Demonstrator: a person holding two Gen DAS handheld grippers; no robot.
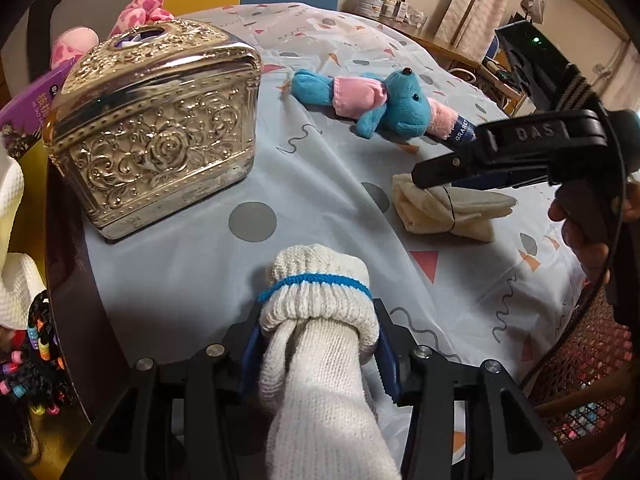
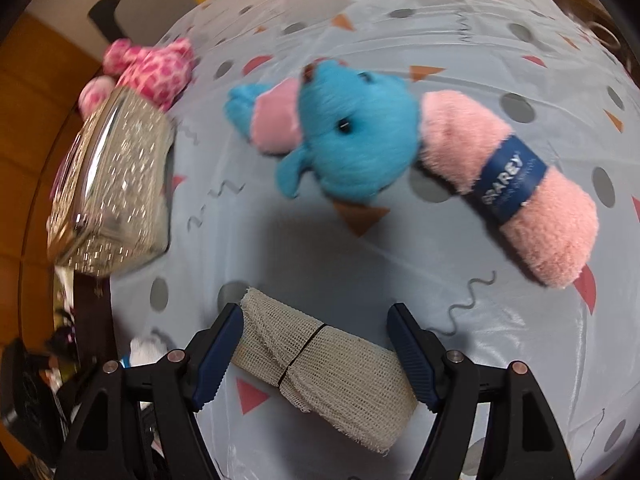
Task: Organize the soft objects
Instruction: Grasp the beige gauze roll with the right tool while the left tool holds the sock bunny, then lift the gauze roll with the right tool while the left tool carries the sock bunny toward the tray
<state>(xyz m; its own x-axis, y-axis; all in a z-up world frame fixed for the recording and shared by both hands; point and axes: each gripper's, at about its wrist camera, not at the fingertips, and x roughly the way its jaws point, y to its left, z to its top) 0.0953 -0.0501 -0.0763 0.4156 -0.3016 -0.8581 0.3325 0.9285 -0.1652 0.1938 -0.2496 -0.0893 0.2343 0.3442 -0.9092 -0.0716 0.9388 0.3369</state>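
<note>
Table [image 1: 192, 264] under a pale blue cloth printed with grey dots, triangles and squiggles; dark bare rim shows along its left edge.

Embossed silver box [image 1: 156, 128], largest item, sits near the left edge, close to the rim. A pink spotted plush [image 2: 154, 68] lies just behind it toward the far-left corner.

Blue plush bear [image 1: 372, 98] in pink shirt lies on its side mid-table. Its head touches a pink rolled towel [image 2: 508, 184] with a navy paper band (lettering blurred).

White knit glove [image 1: 320, 320], blue stripe at the cuff, rolled into a bundle at the near edge. Left gripper [image 1: 318, 344]: fingers clamped on the glove's cuff, both blue pads pressing in.

Cream gauze cloth [image 2: 320, 368], folded and tied with a thin black band, lies on the cloth toward the right edge, nearer than the bear. Right gripper [image 2: 316, 356]: fingers spread wide, one on either side of the gauze, left pad about touching its end, right pad just clear.
</note>
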